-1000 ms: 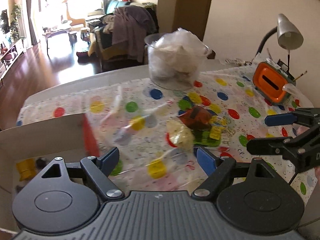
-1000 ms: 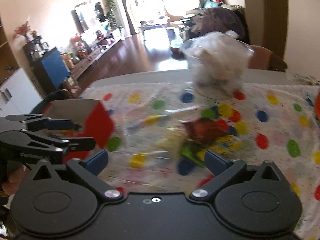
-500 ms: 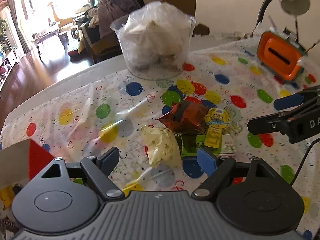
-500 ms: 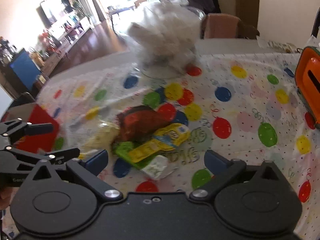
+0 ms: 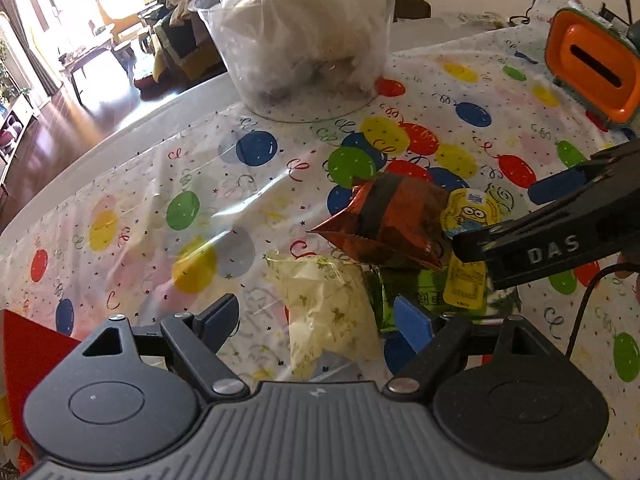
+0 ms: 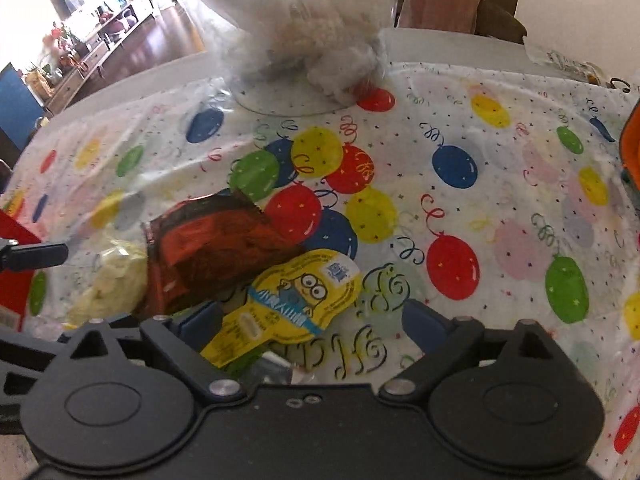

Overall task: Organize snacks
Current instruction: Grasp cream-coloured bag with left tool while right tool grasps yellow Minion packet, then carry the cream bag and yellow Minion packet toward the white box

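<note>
Snacks lie clustered on the balloon-print surface point(image 5: 460, 80): a red packet point(image 5: 392, 220), pale yellow bag point(image 5: 328, 308) and yellow pouch point(image 6: 296, 300), both hand-held grippers, left point(image 5: 320, 316) and right point(image 6: 312, 320), spread wide, grasping nothing.

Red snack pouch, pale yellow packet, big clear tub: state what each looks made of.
Red snack pouch: metallised foil film, glossy, crinkled, crimped serrated edge. Pale yellow packet: thin translucent plastic film with small gold print, softly wrinkled. Big clear tub: rigid transparent plastic, probably; contents show through its smooth wall.
</note>
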Action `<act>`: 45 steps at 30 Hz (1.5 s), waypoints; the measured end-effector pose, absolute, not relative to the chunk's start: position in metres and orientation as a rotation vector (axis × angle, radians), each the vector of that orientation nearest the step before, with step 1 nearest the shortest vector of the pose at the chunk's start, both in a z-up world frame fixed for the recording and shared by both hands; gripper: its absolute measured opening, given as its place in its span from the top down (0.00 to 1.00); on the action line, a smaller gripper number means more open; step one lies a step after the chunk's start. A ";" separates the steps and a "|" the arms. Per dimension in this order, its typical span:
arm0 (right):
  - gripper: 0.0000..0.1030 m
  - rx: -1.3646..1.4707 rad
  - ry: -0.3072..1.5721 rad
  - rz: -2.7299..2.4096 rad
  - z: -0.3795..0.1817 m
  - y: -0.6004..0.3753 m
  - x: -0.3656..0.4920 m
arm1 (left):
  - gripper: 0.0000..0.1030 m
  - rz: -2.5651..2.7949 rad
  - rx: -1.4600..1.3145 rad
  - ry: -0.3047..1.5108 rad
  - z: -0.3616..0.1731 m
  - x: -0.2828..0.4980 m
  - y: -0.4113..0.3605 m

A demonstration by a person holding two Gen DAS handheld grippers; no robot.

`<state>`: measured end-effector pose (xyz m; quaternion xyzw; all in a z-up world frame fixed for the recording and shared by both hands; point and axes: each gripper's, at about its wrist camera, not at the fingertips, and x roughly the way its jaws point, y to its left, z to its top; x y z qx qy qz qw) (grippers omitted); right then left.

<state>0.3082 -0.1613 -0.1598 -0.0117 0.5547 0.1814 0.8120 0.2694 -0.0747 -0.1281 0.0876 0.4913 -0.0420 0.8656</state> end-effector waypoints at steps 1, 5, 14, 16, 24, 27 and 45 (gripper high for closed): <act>0.08 -0.028 1.188 0.380 -0.162 -0.160 0.310 | 0.18 -0.085 0.185 1.033 -0.130 0.272 -0.075; 0.14 -0.025 1.196 0.375 -0.170 -0.155 0.316 | 0.18 -0.081 0.185 1.061 -0.137 0.283 -0.075; 0.26 -0.036 1.208 0.350 -0.177 -0.150 0.320 | 0.25 -0.099 0.144 1.105 -0.146 0.295 -0.071; 0.29 -0.047 1.202 0.352 -0.176 -0.148 0.318 | 0.29 -0.107 0.127 1.111 -0.145 0.296 -0.070; 0.47 -0.037 1.197 0.355 -0.173 -0.149 0.316 | 0.56 -0.102 0.079 1.141 -0.146 0.297 -0.066; 0.51 -0.034 1.195 0.355 -0.171 -0.151 0.314 | 0.62 -0.106 0.081 1.131 -0.142 0.293 -0.068; 0.51 -0.038 1.117 0.432 -0.120 -0.173 0.258 | 0.68 -0.078 -0.030 1.075 -0.109 0.242 -0.044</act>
